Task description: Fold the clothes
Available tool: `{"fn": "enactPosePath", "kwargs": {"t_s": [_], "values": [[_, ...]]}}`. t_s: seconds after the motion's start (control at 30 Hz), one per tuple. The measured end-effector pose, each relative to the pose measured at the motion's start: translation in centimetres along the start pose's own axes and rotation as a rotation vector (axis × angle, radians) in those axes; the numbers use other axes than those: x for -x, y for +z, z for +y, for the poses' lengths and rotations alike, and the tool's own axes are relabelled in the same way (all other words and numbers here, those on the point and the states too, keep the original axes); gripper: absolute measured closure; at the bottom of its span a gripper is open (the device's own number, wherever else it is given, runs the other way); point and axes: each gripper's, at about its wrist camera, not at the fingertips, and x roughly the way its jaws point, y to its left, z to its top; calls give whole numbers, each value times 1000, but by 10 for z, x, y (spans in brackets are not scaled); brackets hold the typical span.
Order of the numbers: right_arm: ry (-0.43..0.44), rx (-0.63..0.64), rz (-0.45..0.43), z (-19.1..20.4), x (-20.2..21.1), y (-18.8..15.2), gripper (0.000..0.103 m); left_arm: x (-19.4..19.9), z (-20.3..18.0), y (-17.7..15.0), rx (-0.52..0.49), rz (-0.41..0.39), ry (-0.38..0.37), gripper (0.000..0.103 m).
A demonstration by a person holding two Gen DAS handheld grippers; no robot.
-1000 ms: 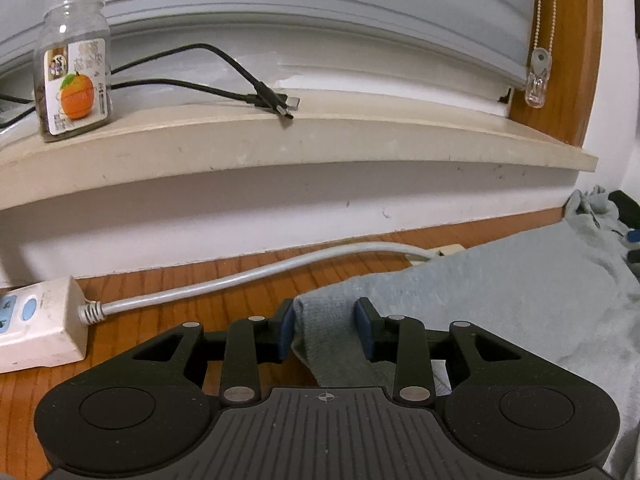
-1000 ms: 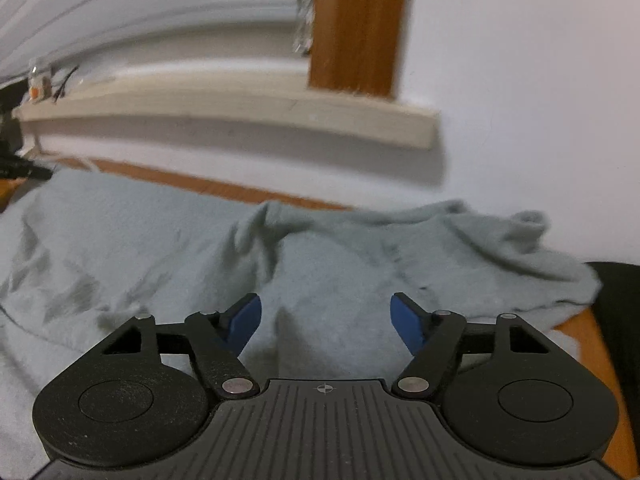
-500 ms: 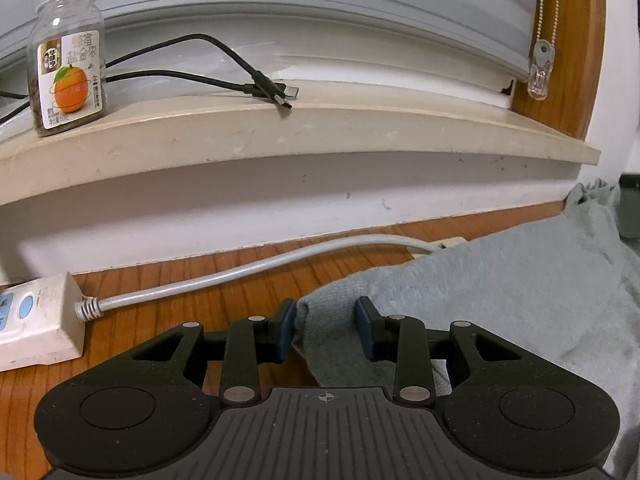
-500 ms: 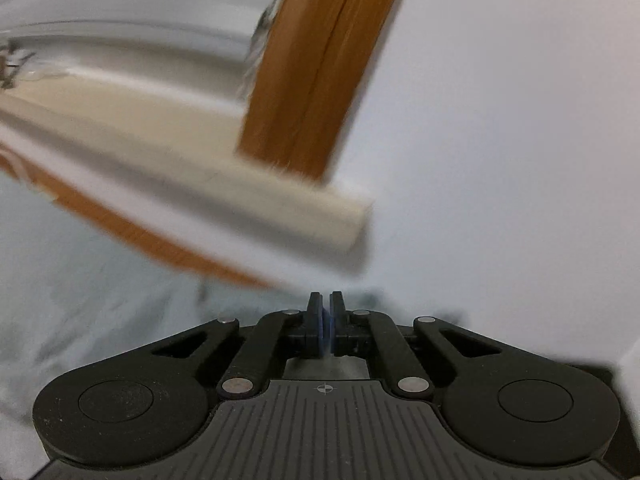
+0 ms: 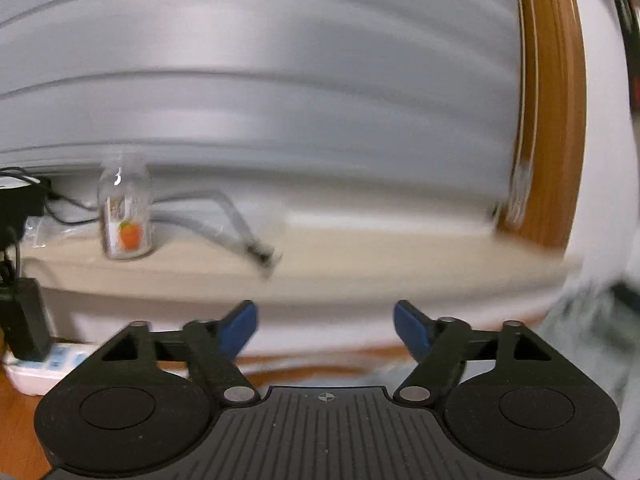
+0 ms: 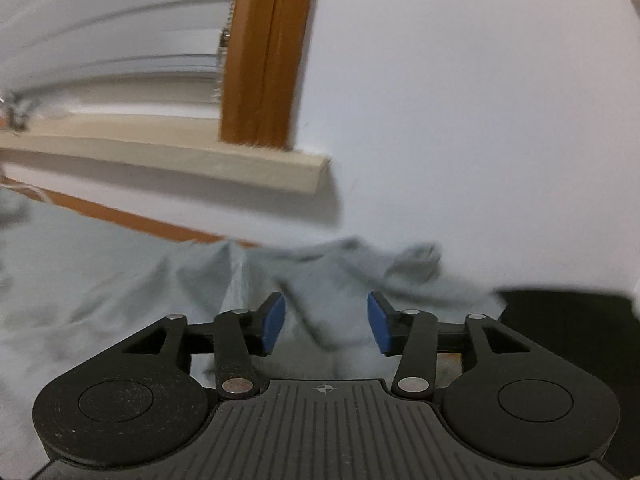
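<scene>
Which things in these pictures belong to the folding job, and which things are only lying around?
Belong to the job:
grey garment
left gripper, open, holding nothing
right gripper, open above the cloth

Only lying around:
jar with orange label on the window sill
cable on the sill
power strip on the table

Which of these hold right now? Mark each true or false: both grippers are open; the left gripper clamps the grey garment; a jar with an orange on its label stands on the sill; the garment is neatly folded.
1. Both grippers are open. True: the left gripper and right gripper both have their jaws apart.
2. The left gripper clamps the grey garment. False: nothing sits between its fingers.
3. A jar with an orange on its label stands on the sill. True.
4. The garment is neatly folded. False: it lies rumpled.
</scene>
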Motion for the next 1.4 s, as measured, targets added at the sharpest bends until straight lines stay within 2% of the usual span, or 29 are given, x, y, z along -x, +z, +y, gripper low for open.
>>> {"fn": "enactPosePath", "kwargs": {"t_s": [0.1,0.3,0.43,0.47,0.5,0.57,0.73,0.83,0.9,0.93,0.97,1.03,1.07,1.1,1.13,1.23,1.27,1.3,1.33,1.37,1.4], "values": [[83,-33,18,7,7,-14,41,-8,-32,5,12,6,-82,15],[163,-17,59,30,6,-23,35,-25,-95,14,26,20,-243,13],[120,13,109,37,-7,-21,36,-52,-128,-8,-99,96,-243,7],[112,15,124,35,-11,-20,40,-57,-130,-13,-118,119,-249,7],[110,15,140,32,-16,-17,60,-59,-130,-17,-125,132,-259,7],[68,38,163,24,-25,-8,93,-60,-128,-25,-134,147,-270,7],[-195,155,127,10,-54,30,93,-57,-126,-38,-144,171,-262,7],[-309,271,12,21,-73,50,93,-62,-127,-37,-142,183,-264,7],[-391,404,-83,40,-86,53,93,-64,-126,-37,-135,195,-262,7],[-394,423,-98,44,-91,53,93,-65,-125,-38,-131,200,-262,7],[-372,412,-92,46,-95,52,91,-65,-126,-38,-131,205,-265,6],[-341,388,-67,47,-101,50,73,-66,-126,-38,-134,209,-267,5],[-340,375,-41,46,-102,48,53,-66,-127,-38,-136,211,-267,4],[-331,357,-29,43,-99,45,37,-66,-127,-38,-139,212,-268,4],[-320,329,-38,38,-92,42,34,-66,-127,-38,-141,213,-268,4],[-286,130,-79,12,-59,38,34,-66,-128,-38,-149,217,-269,3],[-249,63,-79,3,-49,34,36,-67,-129,-38,-149,218,-271,3],[-203,0,-74,-5,-39,30,47,-67,-129,-38,-150,221,-272,3],[-154,-52,-58,-10,-32,24,53,-68,-129,-38,-152,224,-273,3],[-104,-98,-36,-14,-27,17,59,-68,-130,-37,-154,227,-275,2],[-65,-129,-12,-16,-26,9,59,-69,-131,-37,-158,230,-276,2]]}}
